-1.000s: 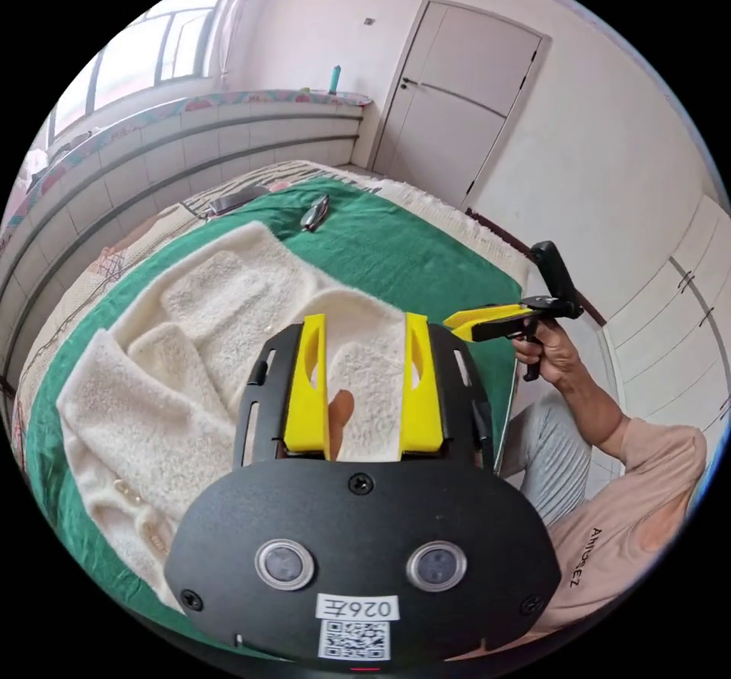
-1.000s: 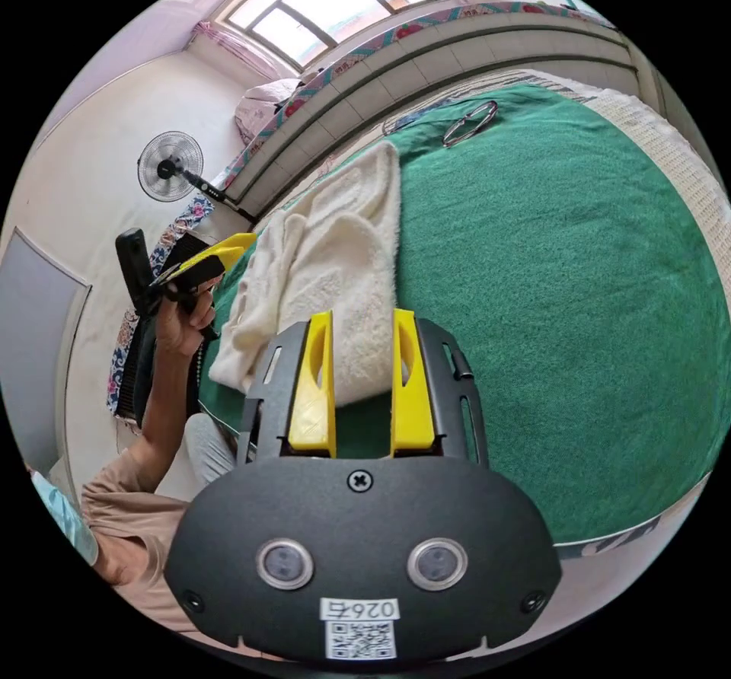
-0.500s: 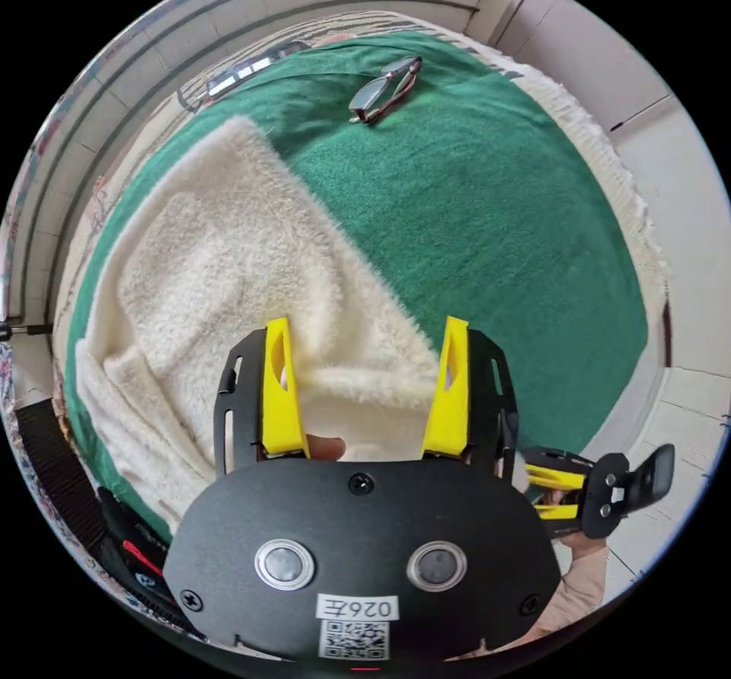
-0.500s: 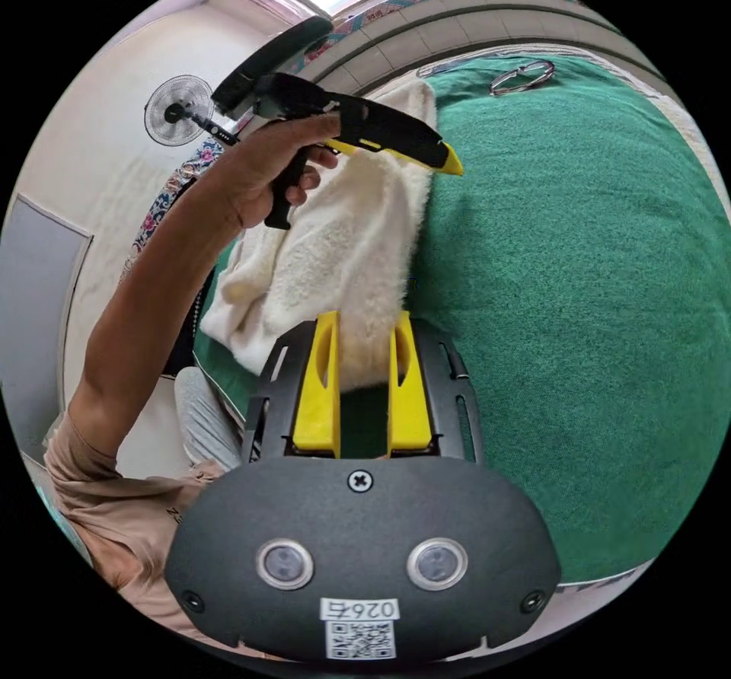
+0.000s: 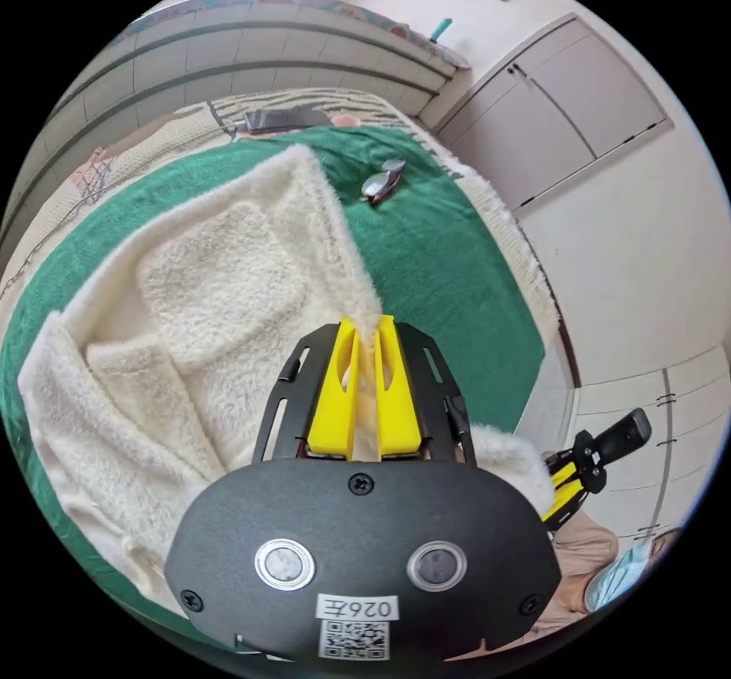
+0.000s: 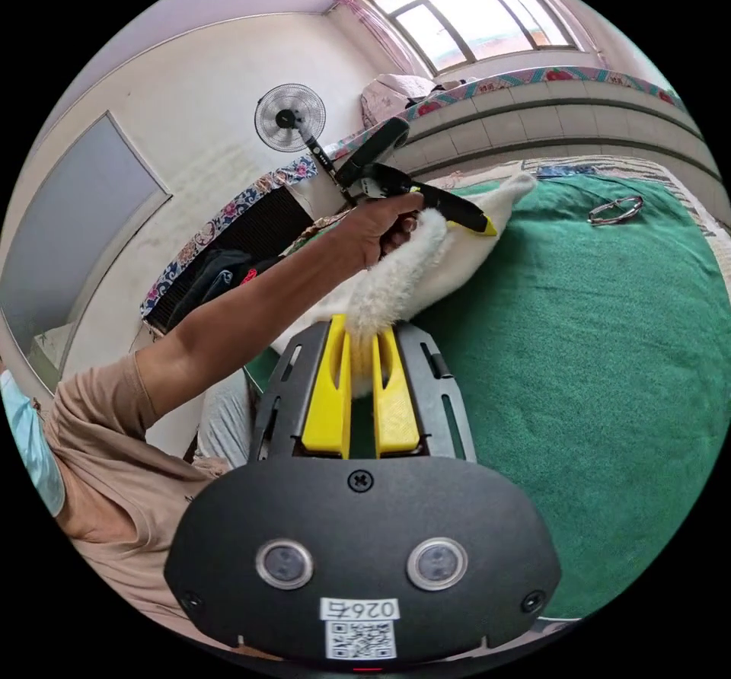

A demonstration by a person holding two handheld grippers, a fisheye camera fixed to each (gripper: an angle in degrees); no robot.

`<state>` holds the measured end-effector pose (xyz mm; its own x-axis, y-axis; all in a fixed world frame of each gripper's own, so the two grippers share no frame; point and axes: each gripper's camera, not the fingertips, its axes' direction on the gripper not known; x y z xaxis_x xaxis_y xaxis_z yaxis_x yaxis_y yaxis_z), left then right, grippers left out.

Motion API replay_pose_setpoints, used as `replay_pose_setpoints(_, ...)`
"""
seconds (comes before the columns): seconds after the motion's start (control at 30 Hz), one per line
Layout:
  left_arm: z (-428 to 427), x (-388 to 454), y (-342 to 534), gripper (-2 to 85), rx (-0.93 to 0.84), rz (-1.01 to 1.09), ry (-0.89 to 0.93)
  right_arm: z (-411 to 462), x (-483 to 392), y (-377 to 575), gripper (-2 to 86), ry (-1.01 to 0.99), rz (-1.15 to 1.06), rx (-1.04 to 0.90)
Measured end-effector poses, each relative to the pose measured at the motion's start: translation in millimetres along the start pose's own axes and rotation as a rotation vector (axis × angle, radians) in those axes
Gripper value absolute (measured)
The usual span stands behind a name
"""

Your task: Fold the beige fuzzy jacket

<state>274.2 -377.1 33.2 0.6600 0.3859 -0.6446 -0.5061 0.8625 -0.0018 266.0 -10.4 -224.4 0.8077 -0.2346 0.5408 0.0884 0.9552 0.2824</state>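
The beige fuzzy jacket (image 5: 190,306) lies spread on a green blanket (image 5: 442,275), a patch pocket facing up. My left gripper (image 5: 367,323) is shut on the jacket's right-hand edge, with fuzzy fabric squeezed between the yellow jaws. My right gripper (image 6: 362,326) is shut on a corner of the same jacket (image 6: 449,253), which rises from the blanket between the two grippers. In the right gripper view a hand holds the left gripper (image 6: 487,228) further along that lifted edge. The right gripper (image 5: 562,485) appears low at the right of the left gripper view.
Folded glasses (image 5: 383,182) and a dark phone (image 5: 283,119) lie on the bed beyond the jacket. A tiled sill (image 5: 228,47) runs behind it, with cupboard doors (image 5: 563,116) to the right. A standing fan (image 6: 289,117) is by the wall. The person's arm (image 6: 251,306) reaches across.
Both grippers went from open to shut on the jacket's edge. The edge, flat on the blanket before, is now lifted between them.
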Motion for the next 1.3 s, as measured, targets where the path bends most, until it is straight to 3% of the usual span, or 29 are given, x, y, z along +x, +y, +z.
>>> replay_pose_setpoints(0.2, -166, -77, 75, 1.7, 0.251, -0.020, 0.100, 46, -73, -32, -0.1, -0.161, -0.156, 0.043)
replay_pose_setpoints(0.37, -260, -181, 172, 1.7, 0.370, -0.130, 0.129, 148, -156, -58, -0.1, -0.241, -0.278, -0.076)
replay_pose_setpoints(0.67, -286, -336, 287, 2.3, 0.421, -0.302, 0.242, 354, -219, -34, 0.6, -0.108, -0.287, -0.415)
replay_pose_setpoints(0.83, -282, -391, 319, 4.4, 0.364, -0.402, 0.388, 401, -214, -33, 6.3, -0.290, -0.167, -0.481)
replay_pose_setpoints(1.0, -335, -379, 355, 0.5, 0.534, -0.368, 0.313, 401, -243, -37, 11.9, -0.282, -0.258, -0.517)
replay_pose_setpoints(1.13, -376, -305, 368, -0.9, 0.597, -0.200, 0.192, 370, -273, -37, 10.0, -0.176, -0.477, -0.566)
replay_pose_setpoints(1.2, -376, -273, 365, -0.9, 0.566, -0.110, 0.204, 354, -271, -37, 8.7, -0.108, -0.492, -0.504)
replay_pose_setpoints(1.3, -342, -233, 354, -1.0, 0.323, 0.019, 0.134, 348, -257, -36, 5.9, -0.046, -0.442, -0.445)
